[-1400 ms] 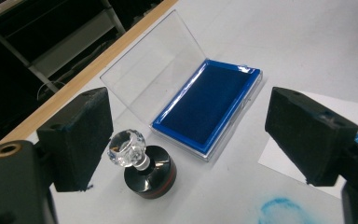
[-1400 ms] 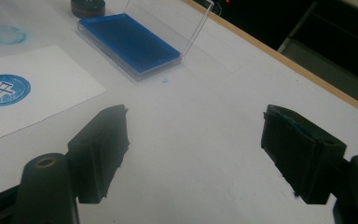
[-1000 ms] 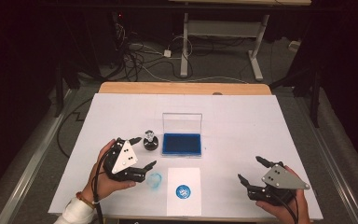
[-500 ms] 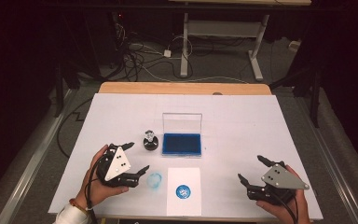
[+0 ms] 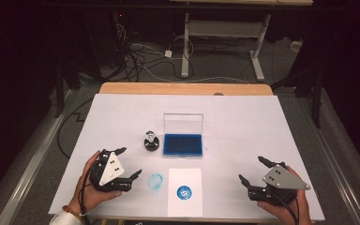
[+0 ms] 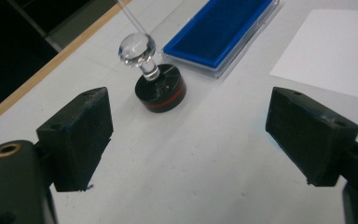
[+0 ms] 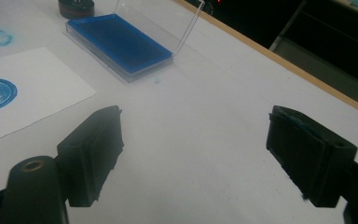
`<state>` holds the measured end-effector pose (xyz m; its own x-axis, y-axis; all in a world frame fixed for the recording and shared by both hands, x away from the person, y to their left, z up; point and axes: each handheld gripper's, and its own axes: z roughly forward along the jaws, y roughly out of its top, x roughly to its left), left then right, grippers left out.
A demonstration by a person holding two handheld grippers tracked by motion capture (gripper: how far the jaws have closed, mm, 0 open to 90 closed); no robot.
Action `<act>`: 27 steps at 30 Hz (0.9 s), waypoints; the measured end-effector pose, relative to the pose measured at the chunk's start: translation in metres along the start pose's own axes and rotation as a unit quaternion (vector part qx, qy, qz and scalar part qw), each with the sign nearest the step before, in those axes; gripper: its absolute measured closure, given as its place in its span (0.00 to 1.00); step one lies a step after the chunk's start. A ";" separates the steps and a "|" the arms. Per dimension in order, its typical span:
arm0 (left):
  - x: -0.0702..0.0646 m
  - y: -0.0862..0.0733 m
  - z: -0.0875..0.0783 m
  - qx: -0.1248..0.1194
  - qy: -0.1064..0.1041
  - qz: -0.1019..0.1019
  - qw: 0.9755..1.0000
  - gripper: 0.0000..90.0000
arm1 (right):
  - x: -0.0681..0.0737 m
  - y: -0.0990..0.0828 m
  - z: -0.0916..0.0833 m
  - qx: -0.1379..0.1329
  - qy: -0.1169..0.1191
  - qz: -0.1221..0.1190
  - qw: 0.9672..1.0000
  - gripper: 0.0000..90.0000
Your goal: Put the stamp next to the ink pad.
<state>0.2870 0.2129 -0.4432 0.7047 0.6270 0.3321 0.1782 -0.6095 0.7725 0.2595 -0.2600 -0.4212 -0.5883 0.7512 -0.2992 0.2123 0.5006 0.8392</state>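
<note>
High view first: the left gripper (image 5: 131,162) sits low at the table's near left, jaws spread wide with nothing between them, pointing toward the stamp (image 5: 151,143). That stamp stands upright on the white table (image 5: 243,117), just left of the blue ink pad (image 5: 183,145) and clear of both jaws. A paper (image 5: 184,192) with a round blue print lies nearer the person, a faint blue smudge (image 5: 155,181) beside it. Over at the near right, the right gripper (image 5: 251,170) has just been opening; its jaws gape, holding nothing.
</note>
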 end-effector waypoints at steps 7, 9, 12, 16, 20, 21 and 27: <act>0.002 -0.016 -0.001 0.014 -0.003 -0.010 1.000 0.16 | -0.001 0.000 0.003 0.001 0.001 0.003 1.000 0.21; 0.002 -0.020 -0.001 0.020 -0.006 -0.014 1.000 0.16 | 0.000 0.001 0.005 0.002 0.003 0.001 1.000 0.21; 0.001 -0.027 0.000 0.029 -0.010 -0.019 0.999 0.16 | 0.000 0.000 0.006 0.004 0.005 0.001 1.000 0.21; 0.001 -0.036 0.000 0.040 -0.012 -0.034 0.999 0.16 | -0.001 0.000 0.007 0.004 0.008 0.001 1.000 0.21; 0.001 -0.045 0.000 0.052 -0.011 -0.045 0.998 0.16 | -0.003 -0.001 0.007 0.004 0.009 -0.002 1.000 0.21; 0.001 -0.046 0.000 0.055 -0.011 -0.047 0.997 0.16 | -0.003 -0.001 0.007 0.004 0.008 0.001 1.000 0.21; -0.001 -0.046 0.000 0.054 -0.011 -0.041 0.998 0.16 | -0.002 0.000 0.005 0.000 0.005 -0.003 1.000 0.21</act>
<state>0.2784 0.2400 -0.4792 0.6993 0.6666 0.2581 0.3077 -0.6067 0.7329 0.2643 -0.2600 -0.4227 -0.5981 0.7432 -0.2998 0.2077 0.5051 0.8377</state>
